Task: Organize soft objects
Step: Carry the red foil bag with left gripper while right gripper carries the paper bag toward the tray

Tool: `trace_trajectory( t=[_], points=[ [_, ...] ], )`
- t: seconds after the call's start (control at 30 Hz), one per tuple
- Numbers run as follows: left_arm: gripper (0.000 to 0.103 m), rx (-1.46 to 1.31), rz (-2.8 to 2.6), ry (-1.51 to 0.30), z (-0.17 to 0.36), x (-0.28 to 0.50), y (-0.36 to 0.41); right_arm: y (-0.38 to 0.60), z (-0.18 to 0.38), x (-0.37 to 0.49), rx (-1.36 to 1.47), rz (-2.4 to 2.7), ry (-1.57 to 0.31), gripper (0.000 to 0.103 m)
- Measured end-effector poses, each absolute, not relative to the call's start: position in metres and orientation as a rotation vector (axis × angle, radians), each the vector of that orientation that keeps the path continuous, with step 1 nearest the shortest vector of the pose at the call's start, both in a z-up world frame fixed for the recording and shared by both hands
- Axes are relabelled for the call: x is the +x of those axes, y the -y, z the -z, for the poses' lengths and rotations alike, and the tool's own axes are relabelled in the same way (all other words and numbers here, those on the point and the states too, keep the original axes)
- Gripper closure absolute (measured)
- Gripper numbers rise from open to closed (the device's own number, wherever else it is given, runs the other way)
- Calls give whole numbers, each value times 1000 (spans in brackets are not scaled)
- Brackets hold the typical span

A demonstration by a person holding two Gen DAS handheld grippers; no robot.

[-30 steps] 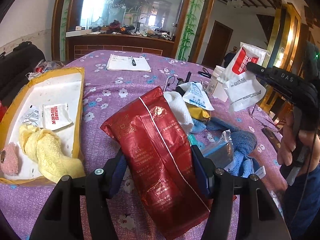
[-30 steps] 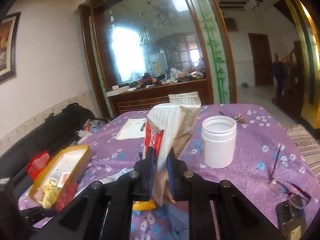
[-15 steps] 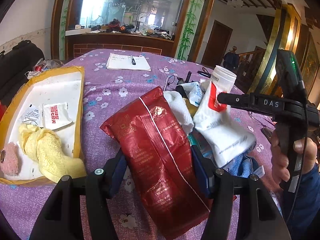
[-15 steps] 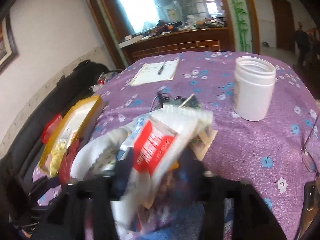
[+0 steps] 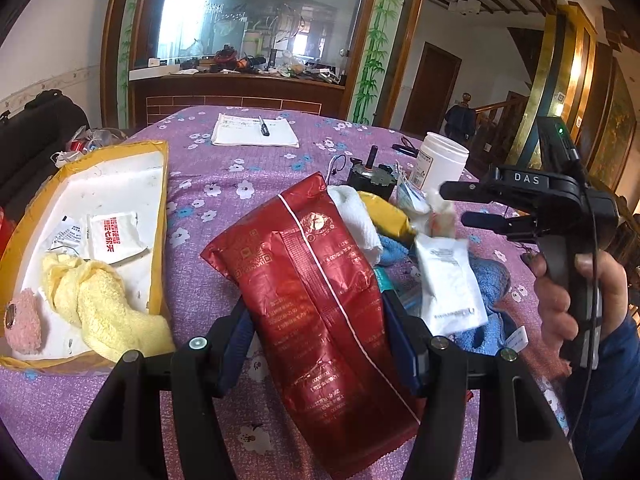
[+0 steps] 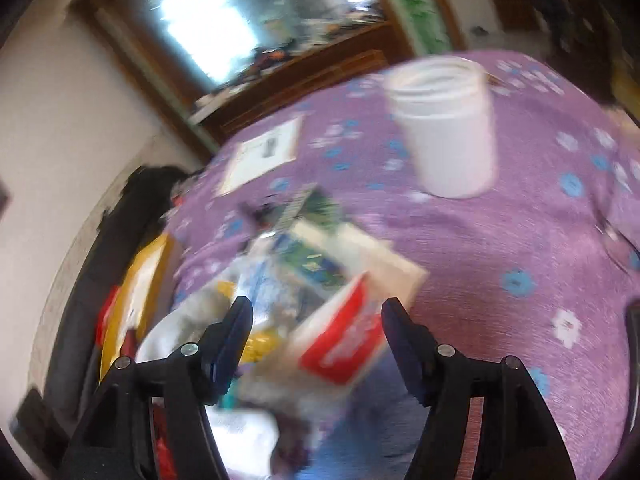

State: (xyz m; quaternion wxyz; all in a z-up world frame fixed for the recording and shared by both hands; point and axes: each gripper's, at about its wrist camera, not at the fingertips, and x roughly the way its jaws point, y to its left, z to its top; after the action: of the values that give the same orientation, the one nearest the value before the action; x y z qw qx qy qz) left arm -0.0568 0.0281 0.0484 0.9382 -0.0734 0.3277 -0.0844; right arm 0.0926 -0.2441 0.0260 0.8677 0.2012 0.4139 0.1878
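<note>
My left gripper (image 5: 320, 312) is shut on a large red foil pouch (image 5: 320, 292), held above the purple tablecloth. My right gripper (image 6: 316, 312) is open and empty; it also shows in the left wrist view (image 5: 450, 204) above the pile. The white packet with a red label (image 5: 450, 284) lies loose on the pile of soft things, on a blue towel (image 5: 490, 276); it appears blurred in the right wrist view (image 6: 344, 344). The pile also holds a white cloth (image 5: 356, 216) and a yellow packet (image 5: 384, 216).
A yellow-rimmed white tray (image 5: 160, 184) at the left holds a yellow towel (image 5: 100, 304), a pink puff (image 5: 24, 324) and small sachets (image 5: 114, 236). A white jar (image 5: 440, 162) stands behind the pile. A notepad with pen (image 5: 256, 134) lies at the far side.
My right gripper swung down over the pile, opened and let go of the white packet, which now lies on the blue towel. My left gripper has not moved.
</note>
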Motion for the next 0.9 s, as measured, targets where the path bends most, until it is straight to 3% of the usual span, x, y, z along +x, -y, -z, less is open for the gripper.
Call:
trace_trajectory(
  t=[0.3,0.5,0.9],
  points=[
    [42,-145,188,-662,-49,-58,-26,252,7,112,590,-418,-979,33],
    [42,-154,209,-636,-51,-63,-28,256,6,106,610,-438,-945,51],
    [42,-151,181,-579,-74,-74,-36,264,-67,56,483,-409,-564,52]
  ],
)
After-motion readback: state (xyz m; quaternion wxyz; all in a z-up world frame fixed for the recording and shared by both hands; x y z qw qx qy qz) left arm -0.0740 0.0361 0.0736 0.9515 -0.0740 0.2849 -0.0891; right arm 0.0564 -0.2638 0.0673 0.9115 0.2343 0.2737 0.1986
